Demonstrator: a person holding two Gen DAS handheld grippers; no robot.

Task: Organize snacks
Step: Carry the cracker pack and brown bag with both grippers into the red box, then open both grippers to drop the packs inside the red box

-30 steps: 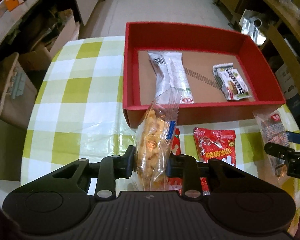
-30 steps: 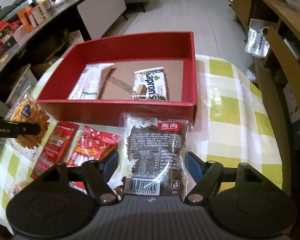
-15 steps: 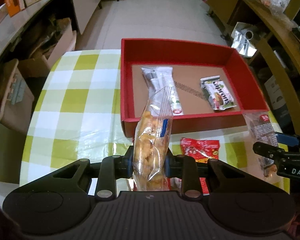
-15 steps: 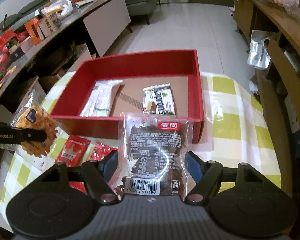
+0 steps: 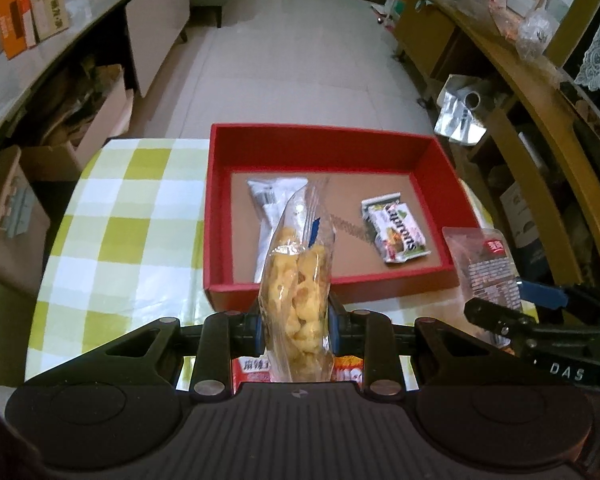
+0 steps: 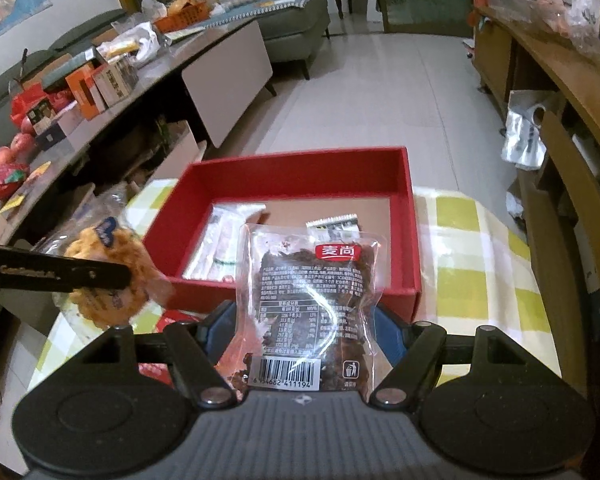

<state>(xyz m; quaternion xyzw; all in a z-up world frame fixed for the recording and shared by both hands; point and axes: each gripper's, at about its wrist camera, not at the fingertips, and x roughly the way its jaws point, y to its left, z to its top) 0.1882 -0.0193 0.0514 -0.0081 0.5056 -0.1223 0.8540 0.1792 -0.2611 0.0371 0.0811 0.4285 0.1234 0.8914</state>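
A bag of yellow puffs (image 5: pixel 296 300) is being clamped upright by the left hand-held gripper (image 5: pixel 294 320), and a dark-snack packet (image 6: pixel 312 308) by the right hand-held gripper (image 6: pixel 304 328), both being held clear above the tabletop (image 5: pixel 112 240), probably for dropping into the red box (image 5: pixel 220 216).

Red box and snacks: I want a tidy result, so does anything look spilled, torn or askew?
Nothing looks spilled or torn. In the red box the white packet and wafer packet lie at different angles. Red packets remain on the checked tablecloth.
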